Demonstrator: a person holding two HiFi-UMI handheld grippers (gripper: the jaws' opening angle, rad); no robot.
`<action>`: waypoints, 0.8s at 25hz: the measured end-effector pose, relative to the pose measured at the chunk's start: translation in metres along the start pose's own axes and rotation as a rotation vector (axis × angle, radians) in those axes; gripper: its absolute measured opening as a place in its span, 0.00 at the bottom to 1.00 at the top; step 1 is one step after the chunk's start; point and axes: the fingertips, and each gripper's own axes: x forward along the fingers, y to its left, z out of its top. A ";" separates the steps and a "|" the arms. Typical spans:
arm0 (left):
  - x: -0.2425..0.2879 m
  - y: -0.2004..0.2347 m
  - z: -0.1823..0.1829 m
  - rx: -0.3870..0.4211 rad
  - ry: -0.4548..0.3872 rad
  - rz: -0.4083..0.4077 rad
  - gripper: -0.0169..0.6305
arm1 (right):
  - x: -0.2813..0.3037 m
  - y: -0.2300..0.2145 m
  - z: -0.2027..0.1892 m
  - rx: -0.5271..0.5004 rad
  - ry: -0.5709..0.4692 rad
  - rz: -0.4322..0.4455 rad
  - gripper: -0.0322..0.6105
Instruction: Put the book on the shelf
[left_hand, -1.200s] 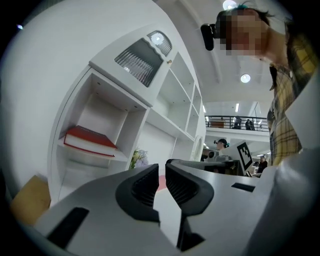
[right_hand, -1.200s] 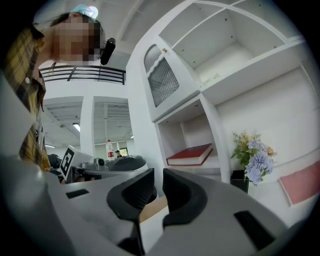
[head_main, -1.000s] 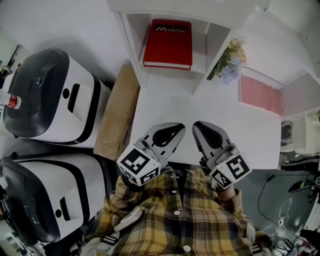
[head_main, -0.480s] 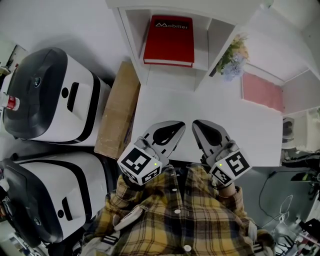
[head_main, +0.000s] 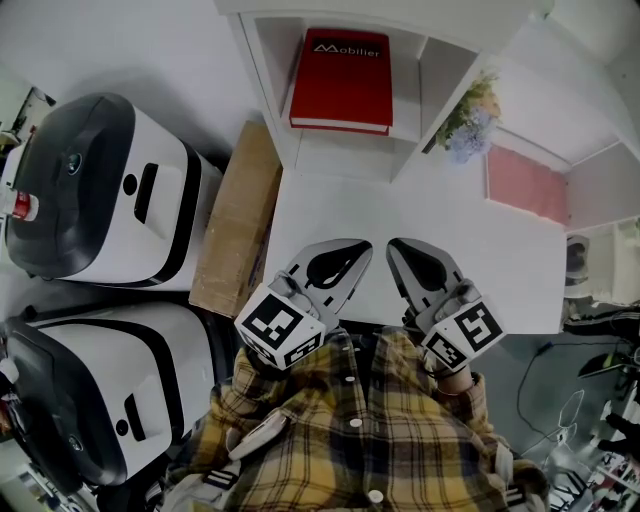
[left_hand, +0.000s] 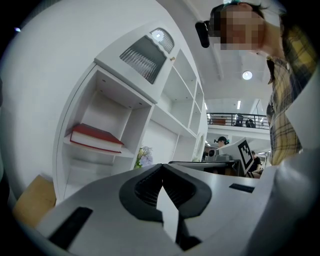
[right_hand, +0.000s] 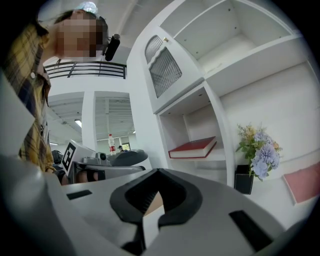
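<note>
The red book (head_main: 340, 80) lies flat on the board of a white shelf (head_main: 265, 70) compartment, at the top of the head view. It shows too in the left gripper view (left_hand: 96, 139) and the right gripper view (right_hand: 192, 147). My left gripper (head_main: 350, 255) and right gripper (head_main: 405, 252) hover side by side over the near part of the white table (head_main: 460, 240), well short of the shelf. Both are shut with nothing between the jaws, as the left gripper (left_hand: 162, 169) and the right gripper (right_hand: 157, 174) show in their own views.
A small pot of flowers (head_main: 468, 115) and a pink cloth (head_main: 522, 185) lie right of the book's compartment. A cardboard box (head_main: 235, 220) stands left of the table, beside two large white-and-black machines (head_main: 100, 190) (head_main: 90, 400).
Both grippers stay where they were over the table's near edge. The book has not moved; only the head view has shifted slightly.
</note>
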 end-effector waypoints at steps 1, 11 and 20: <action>0.000 0.000 0.000 0.000 -0.001 -0.001 0.06 | 0.000 0.000 0.000 0.002 0.000 0.000 0.08; 0.007 -0.003 0.004 0.027 0.003 -0.024 0.06 | 0.001 -0.002 0.003 0.012 -0.003 0.007 0.08; 0.005 0.005 0.012 0.006 -0.032 0.000 0.06 | -0.001 -0.006 0.005 0.013 -0.002 0.007 0.07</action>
